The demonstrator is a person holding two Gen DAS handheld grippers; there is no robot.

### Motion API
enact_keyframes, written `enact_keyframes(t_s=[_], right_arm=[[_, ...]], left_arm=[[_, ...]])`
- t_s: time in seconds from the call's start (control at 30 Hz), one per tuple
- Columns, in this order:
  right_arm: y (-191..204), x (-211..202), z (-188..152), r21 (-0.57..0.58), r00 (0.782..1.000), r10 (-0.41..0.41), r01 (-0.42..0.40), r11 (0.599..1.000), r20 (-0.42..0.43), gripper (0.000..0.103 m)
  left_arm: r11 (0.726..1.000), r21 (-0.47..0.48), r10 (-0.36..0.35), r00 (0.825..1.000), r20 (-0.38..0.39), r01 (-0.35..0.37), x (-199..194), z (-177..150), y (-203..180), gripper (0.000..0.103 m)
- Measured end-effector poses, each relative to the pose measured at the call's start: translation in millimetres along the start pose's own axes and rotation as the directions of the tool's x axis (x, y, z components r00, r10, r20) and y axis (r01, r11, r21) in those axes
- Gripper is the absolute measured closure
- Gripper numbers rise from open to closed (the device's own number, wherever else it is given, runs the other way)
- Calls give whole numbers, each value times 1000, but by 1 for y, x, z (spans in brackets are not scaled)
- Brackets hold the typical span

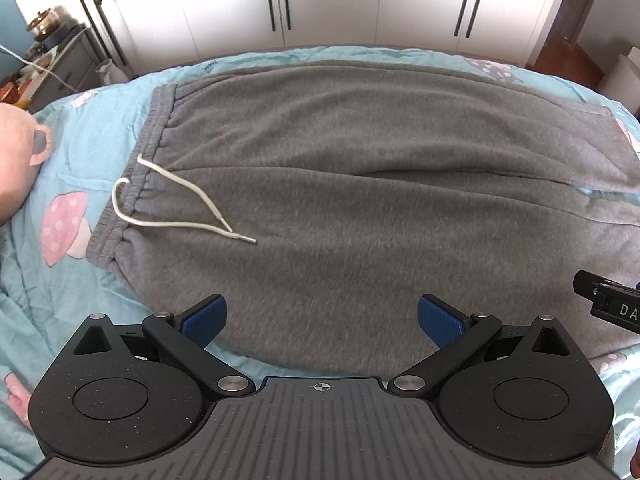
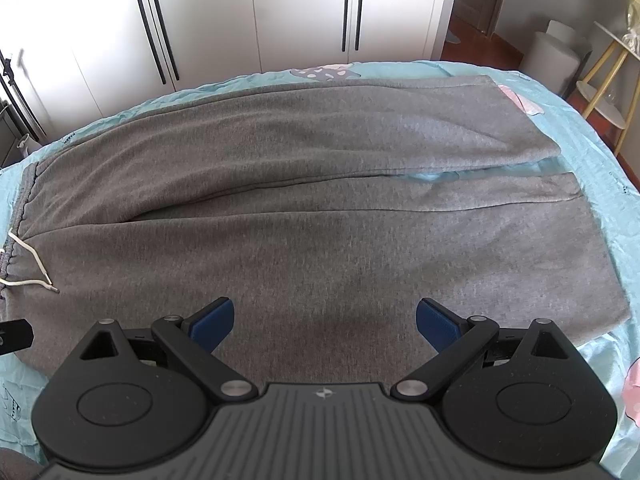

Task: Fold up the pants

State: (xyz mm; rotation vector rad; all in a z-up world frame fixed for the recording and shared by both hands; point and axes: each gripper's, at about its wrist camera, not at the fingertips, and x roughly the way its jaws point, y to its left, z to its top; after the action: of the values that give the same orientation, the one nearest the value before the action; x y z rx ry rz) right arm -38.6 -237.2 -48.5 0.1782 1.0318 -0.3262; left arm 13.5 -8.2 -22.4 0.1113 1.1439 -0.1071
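Observation:
Grey sweatpants (image 1: pixel 340 184) lie flat across the bed, waistband (image 1: pixel 136 168) to the left with a white drawstring (image 1: pixel 176 216) lying on the fabric, both legs running to the right. In the right wrist view the pants (image 2: pixel 320 208) show their two legs side by side, with hems at the right (image 2: pixel 580 208). My left gripper (image 1: pixel 320 320) is open and empty above the near edge of the pants by the waist. My right gripper (image 2: pixel 324 320) is open and empty over the near leg.
The bed has a light blue sheet (image 1: pixel 60 280) with pink mushroom prints. White wardrobe doors (image 1: pixel 320 0) stand behind the bed. A cluttered dresser (image 1: pixel 52 60) is at far left. A yellow-legged side table (image 2: pixel 608 80) and a white cylinder (image 2: pixel 556 56) stand at far right.

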Motion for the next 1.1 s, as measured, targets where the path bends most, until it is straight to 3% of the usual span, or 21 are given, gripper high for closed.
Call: enact_keyframes(t_s=[0.23,0.43,0.53,0.6,0.73,0.87,0.9,1.03,1.1], right_arm=[[-13,16,1,44,999,34,-34,998,-10,5],[-41,40,16,118,994,110,-113,987,27,5],[-50,72,36,61,992,114,-111,992,-46,5],[-65,90,59,77,995,95,-92,993,-41,5],[-106,113,127,204,1000,11,-17,979,29,5],[-148,148,195,344,996,-68,47,938,50,5],[-156,161,210,369,996,-86,68,927,33,5],[-176,215,250,402,991,-118,136,905,-71,6],[-184,238,262,421,985,-139,169,891,-100,6]], left_arm=[[998,-27,48,999,-15,-48,19,6,6,0],[990,-78,117,992,35,-114,34,29,21,0],[990,-128,64,998,5,-63,46,59,41,0],[981,-192,46,999,21,-41,54,87,60,0],[927,-364,109,994,21,-95,84,151,102,0],[864,-473,159,985,-71,-174,138,212,140,0],[849,-487,179,979,-97,-204,152,225,147,0],[804,-563,150,981,-119,-192,199,263,175,0],[769,-600,138,973,-183,-222,224,276,187,0]])
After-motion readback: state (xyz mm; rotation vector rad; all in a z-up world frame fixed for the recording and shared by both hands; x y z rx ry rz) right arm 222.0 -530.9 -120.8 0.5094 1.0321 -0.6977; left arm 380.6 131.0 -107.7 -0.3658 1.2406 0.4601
